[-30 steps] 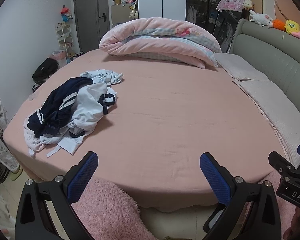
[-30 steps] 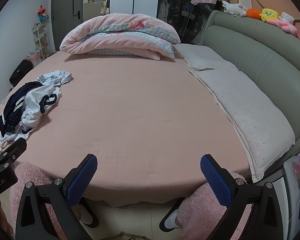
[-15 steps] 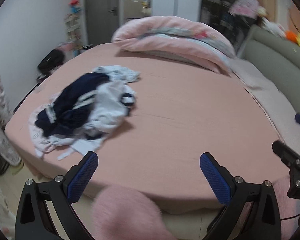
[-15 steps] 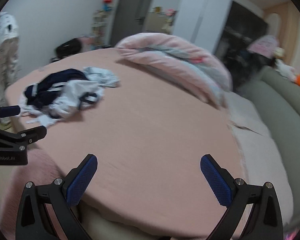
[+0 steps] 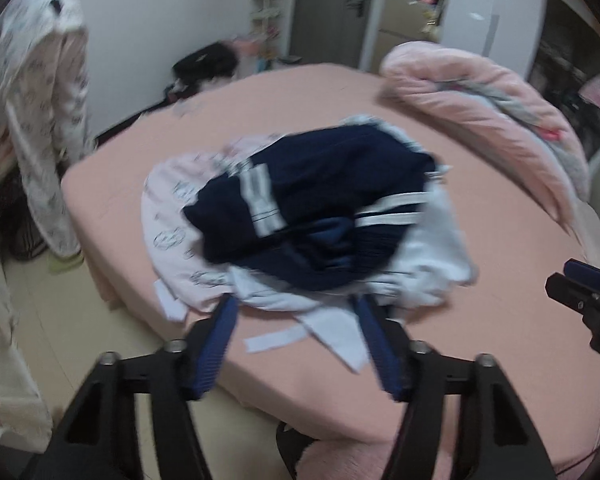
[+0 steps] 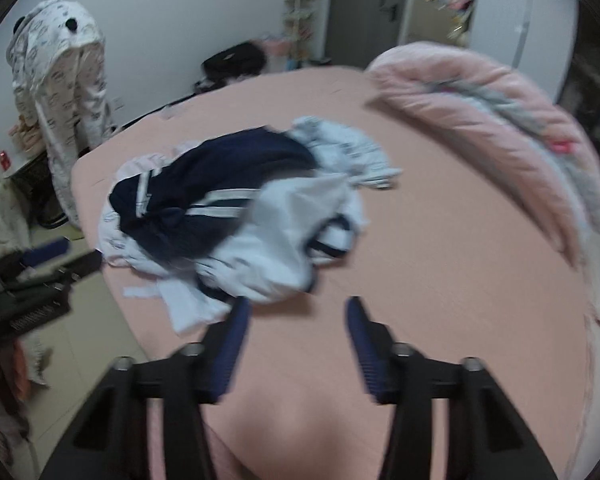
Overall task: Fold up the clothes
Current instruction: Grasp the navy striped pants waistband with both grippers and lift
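A heap of clothes (image 5: 300, 220) lies on the pink bed (image 5: 500, 280): a navy garment with white stripes (image 5: 320, 192) on top, white and pale pink pieces under it. My left gripper (image 5: 294, 308) hovers open at the heap's near edge, nothing between its fingers. In the right wrist view the same heap (image 6: 236, 216) lies ahead and to the left. My right gripper (image 6: 296, 312) is open over the sheet just right of the heap's white garment (image 6: 284, 240). The frames are blurred by motion.
A rolled pink quilt (image 5: 492, 96) lies at the far right of the bed. A patterned white garment (image 6: 56, 92) hangs at the left by the wall. A black bag (image 6: 236, 60) sits on the floor beyond the bed. A grey door (image 5: 332, 12) is behind.
Both grippers have swung left and closer to the heap of clothes, which now fills the middle of both views. Both jaws stand narrower than before.
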`<state>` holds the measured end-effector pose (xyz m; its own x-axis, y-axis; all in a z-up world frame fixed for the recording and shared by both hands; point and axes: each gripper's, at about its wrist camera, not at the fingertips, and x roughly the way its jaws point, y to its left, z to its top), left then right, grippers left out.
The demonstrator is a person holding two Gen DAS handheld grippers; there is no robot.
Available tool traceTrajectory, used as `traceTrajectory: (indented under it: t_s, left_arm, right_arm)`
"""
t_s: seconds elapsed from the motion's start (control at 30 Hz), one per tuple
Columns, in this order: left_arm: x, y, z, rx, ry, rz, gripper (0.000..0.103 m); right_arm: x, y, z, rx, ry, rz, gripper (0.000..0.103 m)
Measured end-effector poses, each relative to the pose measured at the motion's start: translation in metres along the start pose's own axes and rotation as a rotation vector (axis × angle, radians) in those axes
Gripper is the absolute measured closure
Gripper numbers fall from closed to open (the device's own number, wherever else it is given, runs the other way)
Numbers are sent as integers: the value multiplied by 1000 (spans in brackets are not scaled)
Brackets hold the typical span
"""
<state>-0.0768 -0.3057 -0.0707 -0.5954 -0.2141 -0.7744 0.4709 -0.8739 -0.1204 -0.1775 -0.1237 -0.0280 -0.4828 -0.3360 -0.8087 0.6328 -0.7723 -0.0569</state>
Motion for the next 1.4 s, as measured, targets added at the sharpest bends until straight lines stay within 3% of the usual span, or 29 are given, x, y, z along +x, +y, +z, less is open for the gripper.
traceTrajectory:
  t_s: [0.07,0.33,0.5,0.63,0.67,0.7,0.73,0.83,1.07,1.17,1.4]
  left_arm:
    - [19,13,2,-23,15,9,59]
    - [85,53,17,-91,47,28,59]
    - [111,66,27,-96,46,51,59]
    - [122,67,34,-59,48,27,59]
    - [122,66,36,-47,45,18,68]
    - [121,65,37,-35,42,9,77]
    - [115,61,38,-25,33,8,88]
    - [97,51,38,7,6,4,95]
    - [55,27,39,81,-58,-7,96]
    - [31,5,36,143,-70,-50,96]
    - [-17,-68,7,271,-42,-228,96]
  right_arm:
    - [24,20,13,-32,11,13,65]
    - [102,82,50,-124,49,31,63]
    - [141,99,52,-138,99,-14,58]
    - [155,98,56,-111,80,25,59]
    - [158,97,57,-100,79,49,64]
    - [151,94,57,-97,63,50,74]
    - [145,91,57,-94,46,51,75]
    - [125,82,57,-84,-2,55,77]
    - [75,64,52,-71,-111,50,78]
    - [48,51,42,-63,-128,29,79]
    - [-18,-2,7,10,-158,-44,80]
